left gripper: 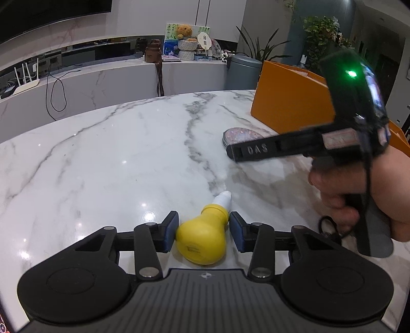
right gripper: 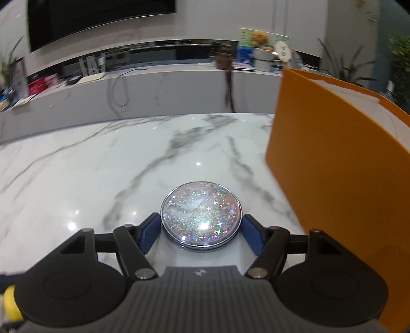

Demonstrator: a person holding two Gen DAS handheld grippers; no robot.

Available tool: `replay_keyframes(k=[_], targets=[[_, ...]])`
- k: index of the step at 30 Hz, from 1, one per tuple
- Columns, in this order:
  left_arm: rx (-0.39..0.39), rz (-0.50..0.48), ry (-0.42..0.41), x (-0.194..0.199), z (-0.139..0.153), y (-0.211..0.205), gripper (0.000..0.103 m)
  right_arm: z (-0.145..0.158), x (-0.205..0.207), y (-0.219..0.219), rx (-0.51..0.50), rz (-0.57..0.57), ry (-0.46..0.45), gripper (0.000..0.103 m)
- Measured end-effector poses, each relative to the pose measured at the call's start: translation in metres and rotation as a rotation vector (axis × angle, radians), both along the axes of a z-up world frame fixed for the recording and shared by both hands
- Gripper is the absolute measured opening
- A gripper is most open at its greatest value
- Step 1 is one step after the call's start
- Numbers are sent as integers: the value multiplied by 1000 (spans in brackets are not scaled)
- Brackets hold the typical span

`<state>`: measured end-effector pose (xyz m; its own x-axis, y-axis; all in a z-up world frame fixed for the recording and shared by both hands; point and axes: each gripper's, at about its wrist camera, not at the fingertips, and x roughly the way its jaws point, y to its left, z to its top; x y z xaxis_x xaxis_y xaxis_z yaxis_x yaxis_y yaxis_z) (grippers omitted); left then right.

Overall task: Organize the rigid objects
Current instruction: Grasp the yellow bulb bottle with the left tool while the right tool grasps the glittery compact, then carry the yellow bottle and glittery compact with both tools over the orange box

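Marble table [left gripper: 102, 153], left hand-held gripper [left gripper: 203, 229] level — apart around yellow bulb [left gripper: 202, 240]; right hand-held gripper [right gripper: 201, 230] apart around glitter disc [right gripper: 201, 217]

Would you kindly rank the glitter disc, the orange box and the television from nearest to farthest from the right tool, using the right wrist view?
1. Glitter disc: between the right tool pads.
2. Orange box: right side, on the table.
3. Television: far wall, upper left.

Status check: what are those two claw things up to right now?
Left tool open around yellow bulb. Right tool open around glitter disc. Both objects on the marble table. Orange box close on right.
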<state>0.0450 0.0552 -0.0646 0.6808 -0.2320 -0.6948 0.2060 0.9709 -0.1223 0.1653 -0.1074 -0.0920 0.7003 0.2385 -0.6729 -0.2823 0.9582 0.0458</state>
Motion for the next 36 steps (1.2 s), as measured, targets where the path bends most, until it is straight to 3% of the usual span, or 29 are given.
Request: replay_keyframes(k=[13,23,36], targets=[[-16,43,1,1,2,-3,49,5,-17,-2,-14,105,11,69],[-90,81,-6,0,6,5,49,15,-21,-5,-5,126,-10,68],[-65,85,-11,-4,20,-4,49,41,-28,-13,21,134,-61,68]])
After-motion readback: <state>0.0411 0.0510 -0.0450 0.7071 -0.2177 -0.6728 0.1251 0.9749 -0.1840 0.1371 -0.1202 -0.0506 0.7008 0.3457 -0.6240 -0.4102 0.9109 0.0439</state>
